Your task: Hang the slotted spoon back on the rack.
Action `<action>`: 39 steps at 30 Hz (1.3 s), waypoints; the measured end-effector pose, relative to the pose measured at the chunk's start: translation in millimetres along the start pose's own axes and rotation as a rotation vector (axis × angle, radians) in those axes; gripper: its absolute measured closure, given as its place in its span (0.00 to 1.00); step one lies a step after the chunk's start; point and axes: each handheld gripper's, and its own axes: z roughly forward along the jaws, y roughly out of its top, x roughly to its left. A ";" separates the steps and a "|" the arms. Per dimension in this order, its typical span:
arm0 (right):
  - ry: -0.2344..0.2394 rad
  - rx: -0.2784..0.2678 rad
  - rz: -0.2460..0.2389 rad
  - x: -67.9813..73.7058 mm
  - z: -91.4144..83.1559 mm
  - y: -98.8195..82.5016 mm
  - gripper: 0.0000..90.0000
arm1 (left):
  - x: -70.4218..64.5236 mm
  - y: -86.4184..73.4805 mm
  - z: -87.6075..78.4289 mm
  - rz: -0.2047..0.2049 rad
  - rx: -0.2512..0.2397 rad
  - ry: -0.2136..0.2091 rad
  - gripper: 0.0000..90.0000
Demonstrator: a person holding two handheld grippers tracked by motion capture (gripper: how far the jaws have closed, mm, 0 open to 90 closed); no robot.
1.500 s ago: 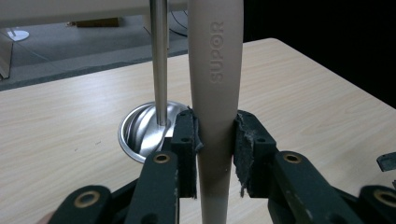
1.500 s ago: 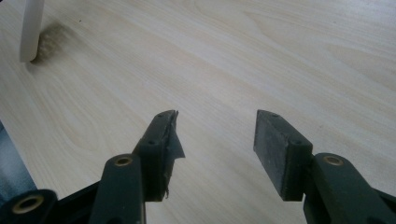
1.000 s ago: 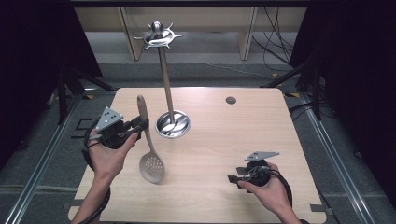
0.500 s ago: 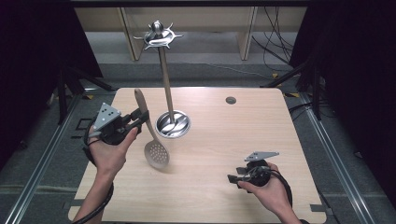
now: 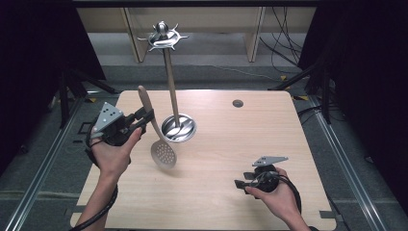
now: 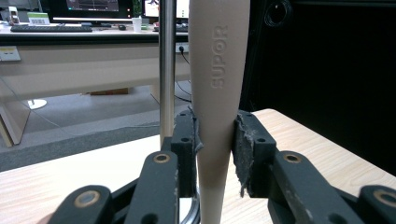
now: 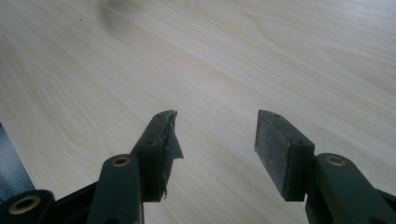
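While the left gripper [image 5: 144,117] clamps the beige handle of the slotted spoon [image 5: 162,153], the spoon hangs tilted above the left half of the worktop [image 5: 231,139], bowl down, just beside the utensil stand [image 5: 172,86]. Judged step: carrying the spoon to the stand's hooks; the next move calls for raising the handle end to a hook at the top. With jaws apart and empty, the right gripper [image 5: 242,180] rests near the worktop's near right corner

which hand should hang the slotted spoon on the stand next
Left. The left gripper is already shut on the slotted spoon handle and holds it off the table, right beside the stand. The right gripper is open with nothing between its jaws, low over the near table edge.
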 end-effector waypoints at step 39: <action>0.052 -0.035 -0.011 -1.8 1.4 -0.3 0.53 | 3.4 33.1 27.1 0.031 0.000 0.010 0.78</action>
